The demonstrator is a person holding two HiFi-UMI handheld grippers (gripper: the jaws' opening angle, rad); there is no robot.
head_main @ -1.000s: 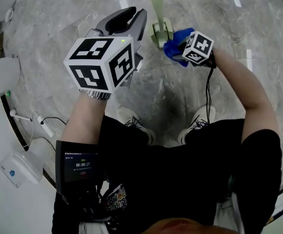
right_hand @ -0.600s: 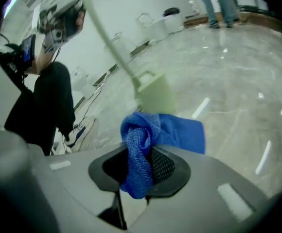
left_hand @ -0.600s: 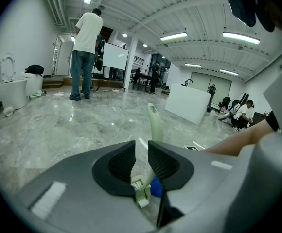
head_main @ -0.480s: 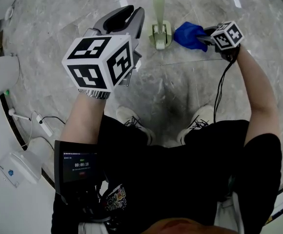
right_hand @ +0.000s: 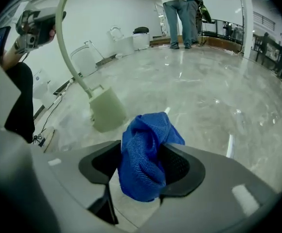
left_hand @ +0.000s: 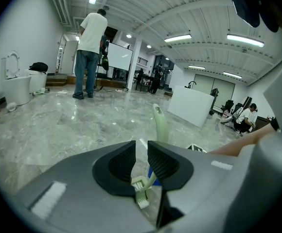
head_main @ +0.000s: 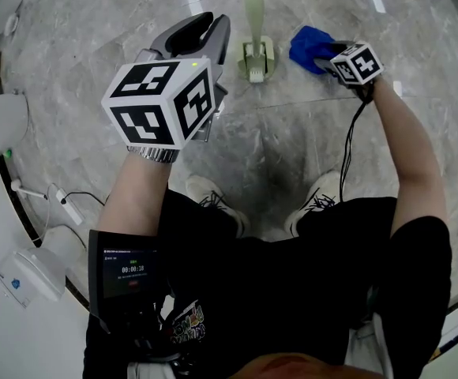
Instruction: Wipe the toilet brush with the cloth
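A pale green toilet brush (head_main: pixel 254 54) stands upright in its holder on the marble floor, its handle rising out of the head view. My left gripper (head_main: pixel 205 24) hovers just left of it, jaws a narrow gap apart with nothing between them. The handle (left_hand: pixel 160 125) shows beyond them in the left gripper view. The blue cloth (head_main: pixel 309 44) lies bunched to the brush's right. My right gripper (right_hand: pixel 141 166) points down at the cloth with its jaws opening. The cloth (right_hand: pixel 146 149) sits loosely between the pads, and the brush holder (right_hand: pixel 107 111) is to its left.
White toilets (left_hand: pixel 17 89) line the left wall, with a white box and cables (head_main: pixel 24 271) on the floor beside them. A person (left_hand: pixel 90 52) stands farther off, and another sits at the far right (left_hand: pixel 248 116). My shoes (head_main: pixel 213 196) are below the brush.
The right gripper has carried the cloth from against the brush out to the right and a little farther away. The left gripper has stayed put.
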